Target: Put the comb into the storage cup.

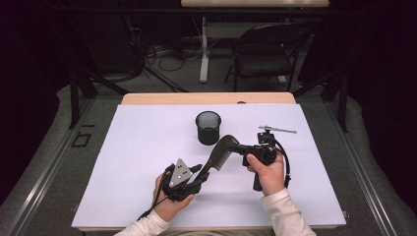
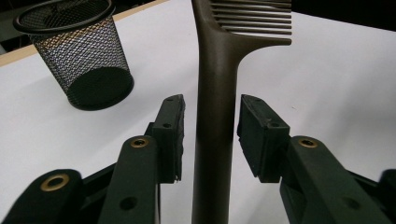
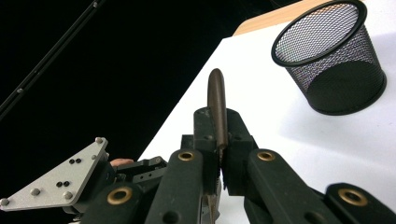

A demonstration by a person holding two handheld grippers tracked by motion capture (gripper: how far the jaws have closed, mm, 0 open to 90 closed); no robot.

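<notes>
1. We take the black mesh cup [image 1: 208, 127] as our landmark; it stands upright on the white tabletop [image 1: 137, 147], toward its far edge.
2. The brown comb [image 1: 218, 152] hangs in the air just in front of the cup, on our side of it, spanning the gap between our two grippers.
3. Our right gripper [image 1: 242, 147] has its fingers [image 3: 240, 149] clamped on the comb's toothed end, on the side of the cup nearer the person's right hand.
4. Our left gripper [image 1: 199, 173] sits nearer to us than the cup, its fingers [image 2: 170, 128] spread narrowly on either side of the comb's handle, with a sliver of daylight on each side, so they do not hold it.
5. We judge this to be a hand-over, or a steadying, before the comb goes into the cup.
6. Risk: if the right fingers let go before the left ones close, the comb drops to the tabletop.
7. Risk: the handle is smooth and tapered; a light or off-centre pinch could let it swivel or slide.
8. Risk: swinging the long comb toward the cup could knock the light cup over.
</notes>
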